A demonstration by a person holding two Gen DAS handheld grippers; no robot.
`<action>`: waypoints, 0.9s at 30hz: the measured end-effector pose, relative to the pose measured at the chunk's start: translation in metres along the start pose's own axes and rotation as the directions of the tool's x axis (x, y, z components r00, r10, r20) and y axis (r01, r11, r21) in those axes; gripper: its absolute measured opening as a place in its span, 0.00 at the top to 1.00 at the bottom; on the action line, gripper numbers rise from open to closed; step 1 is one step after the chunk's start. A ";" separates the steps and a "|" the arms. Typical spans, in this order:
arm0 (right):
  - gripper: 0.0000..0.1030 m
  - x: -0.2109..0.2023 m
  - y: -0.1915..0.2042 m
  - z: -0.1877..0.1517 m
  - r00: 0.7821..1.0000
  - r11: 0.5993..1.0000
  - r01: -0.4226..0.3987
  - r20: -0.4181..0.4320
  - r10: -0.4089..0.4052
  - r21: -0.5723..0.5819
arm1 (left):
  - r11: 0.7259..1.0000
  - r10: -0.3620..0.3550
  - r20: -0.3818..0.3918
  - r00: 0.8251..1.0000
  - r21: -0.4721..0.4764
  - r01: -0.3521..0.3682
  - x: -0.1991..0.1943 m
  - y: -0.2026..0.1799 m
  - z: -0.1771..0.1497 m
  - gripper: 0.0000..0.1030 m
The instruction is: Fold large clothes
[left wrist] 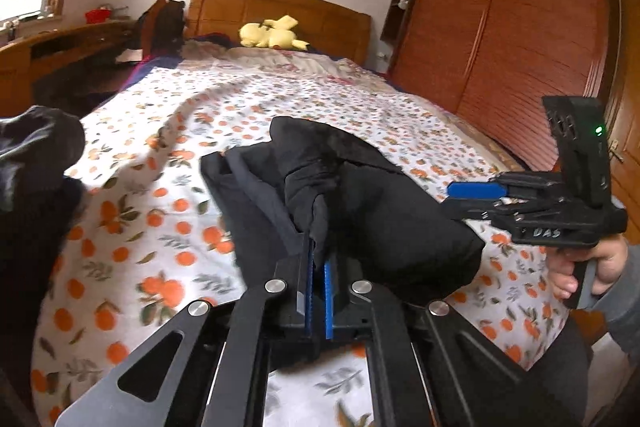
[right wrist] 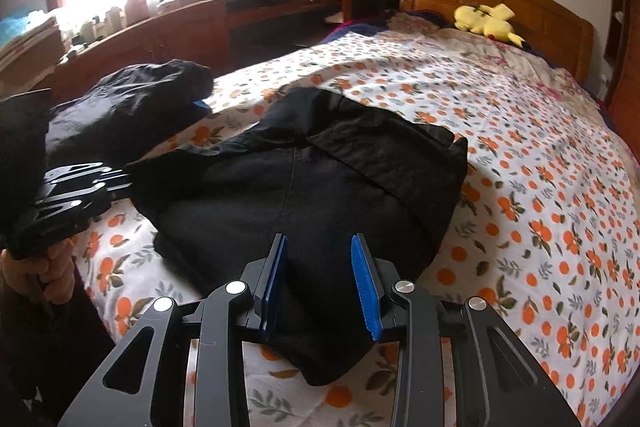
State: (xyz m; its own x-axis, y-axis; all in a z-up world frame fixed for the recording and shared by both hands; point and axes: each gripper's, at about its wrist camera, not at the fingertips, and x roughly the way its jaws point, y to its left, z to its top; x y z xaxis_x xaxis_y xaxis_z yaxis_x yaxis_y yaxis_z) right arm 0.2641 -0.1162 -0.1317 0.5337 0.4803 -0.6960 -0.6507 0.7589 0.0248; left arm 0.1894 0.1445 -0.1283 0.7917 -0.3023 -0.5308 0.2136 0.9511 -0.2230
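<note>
Blue-padded fingers of the left gripper [left wrist: 317, 263] sit clamped on a bunched fold of the black garment [left wrist: 344, 199] at lower centre of the left wrist view. From there the cloth runs up and away across the orange-print bedspread [left wrist: 160, 155]. At bottom centre of the right wrist view, the right gripper [right wrist: 320, 287] hovers with jaws apart over the garment's near edge, gripping nothing, so the left is nearer.

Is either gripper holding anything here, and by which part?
Left gripper pinches a bunched fold of the black fabric garment. Right gripper is open, holding nothing.
</note>
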 end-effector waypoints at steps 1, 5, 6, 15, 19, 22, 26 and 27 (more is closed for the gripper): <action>0.69 0.000 0.002 0.000 1.000 1.000 -0.006 0.002 0.006 -0.003 | 1.000 0.013 -0.005 1.000 -0.004 -0.013 -0.002 0.005 -0.003 0.96; 0.69 0.013 0.006 -0.007 1.000 1.000 -0.013 -0.025 0.012 -0.022 | 0.999 0.034 -0.046 0.998 -0.018 -0.035 0.000 0.020 -0.017 0.96; 0.69 0.018 0.007 -0.010 0.999 1.000 -0.014 -0.039 0.013 -0.025 | 0.999 0.040 -0.059 0.997 -0.017 -0.041 0.002 0.021 -0.019 0.96; 0.68 0.044 0.007 -0.020 0.996 1.000 -0.018 -0.089 0.015 -0.023 | 0.997 0.082 -0.093 0.992 0.003 -0.082 0.013 0.023 -0.027 0.96; 0.66 0.032 -0.013 0.004 1.000 1.000 0.002 -0.028 -0.002 -0.001 | 0.997 0.083 -0.095 0.992 0.007 -0.083 0.014 0.023 -0.026 0.96; 0.64 0.045 -0.037 0.025 0.999 0.999 0.037 -0.033 -0.036 0.026 | 0.996 0.086 -0.099 0.991 0.012 -0.085 0.015 0.023 -0.026 0.95; 0.54 0.078 -0.072 0.045 0.995 0.994 0.078 -0.063 -0.073 0.073 | 0.996 0.084 -0.101 0.991 0.010 -0.083 0.017 0.023 -0.027 0.95; 0.54 0.087 -0.082 0.047 0.994 0.992 0.090 -0.072 -0.084 0.085 | 0.996 0.084 -0.102 0.991 0.011 -0.083 0.017 0.023 -0.026 0.95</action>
State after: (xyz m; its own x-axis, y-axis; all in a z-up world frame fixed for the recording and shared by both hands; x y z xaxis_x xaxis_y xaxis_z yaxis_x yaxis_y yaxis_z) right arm 0.3896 -0.1158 -0.1607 0.5463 0.3816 -0.7456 -0.5517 0.8338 0.0226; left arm 0.1926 0.1594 -0.1640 0.7444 -0.2264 -0.6281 0.1534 0.9736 -0.1691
